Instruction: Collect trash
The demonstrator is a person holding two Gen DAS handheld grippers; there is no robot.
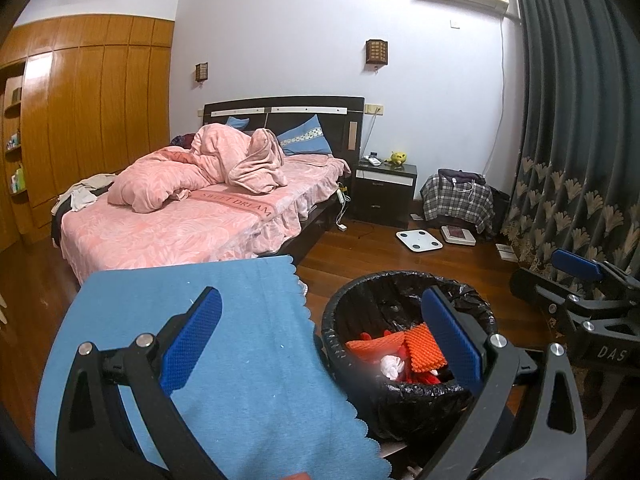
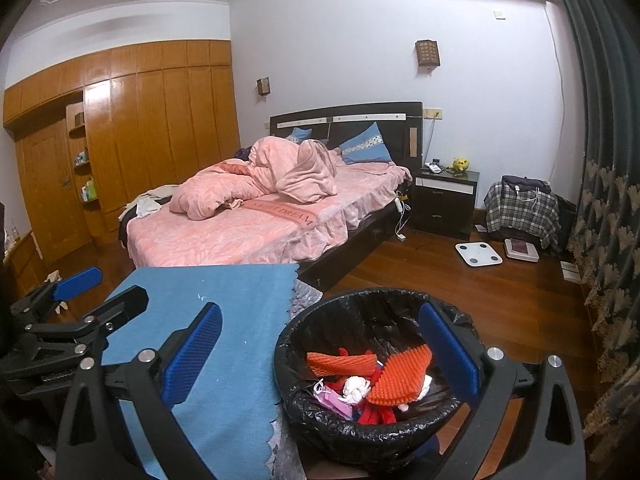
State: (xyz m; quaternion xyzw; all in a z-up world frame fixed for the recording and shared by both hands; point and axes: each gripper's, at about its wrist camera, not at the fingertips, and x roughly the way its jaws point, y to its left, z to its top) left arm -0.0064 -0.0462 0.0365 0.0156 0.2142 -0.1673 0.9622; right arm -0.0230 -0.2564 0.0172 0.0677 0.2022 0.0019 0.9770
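— Where was the trash by then?

— In the bin (image 2: pixel 372 380), black liner (image 1: pixel 404 284) and all, standing just beside the blue cloth (image 1: pixel 224 352) on the desk: orange foam netting (image 2: pixel 400 376), a white wad (image 2: pixel 356 387), red scraps.

— And the grippers?

— Both spread wide, holding nothing. The left hand-held gripper (image 1: pixel 320 344) hung over the cloth's edge and the bin, the right hand-held gripper (image 2: pixel 320 354) straddled the bin's near rim.

— How would that stuff handle?

— Light and soft, I'd say; the netting would squash, the liner looked thin and slippery. I'd pinch the liner at its folded rim, gently, lest it tear.
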